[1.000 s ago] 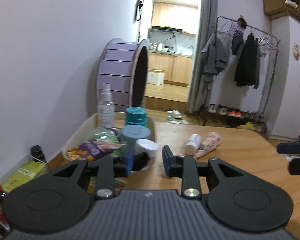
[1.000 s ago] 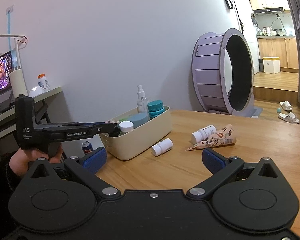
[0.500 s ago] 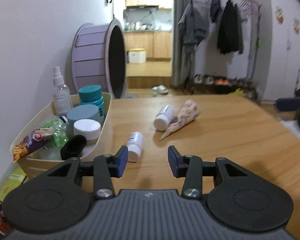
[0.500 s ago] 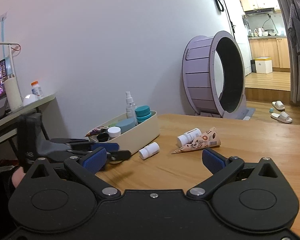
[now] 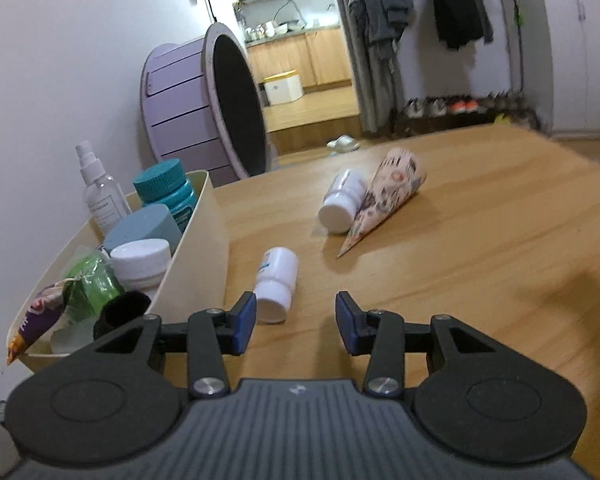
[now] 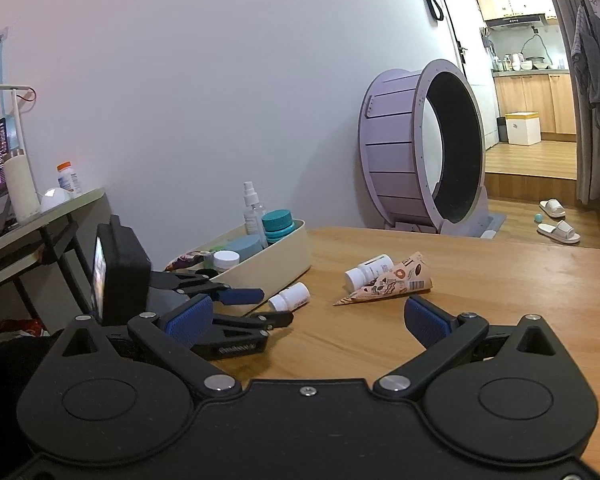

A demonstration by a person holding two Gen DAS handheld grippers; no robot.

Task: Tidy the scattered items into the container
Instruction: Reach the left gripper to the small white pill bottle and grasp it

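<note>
White plastic, round and lying on its side: the near bottle (image 5: 276,285) rests on the worktop (image 5: 479,240) just beside the bin (image 5: 204,248), its cap between our left gripper (image 5: 296,322) tips. Those fingers (image 5: 244,322) stand moderately wide, empty; the right gripper (image 6: 307,320) hangs back, wide and empty. We judge the risk is rolling: an off-centre squeeze could squirt the bottle toward the far bottle (image 5: 341,200) and paper cone (image 5: 383,196).
</note>
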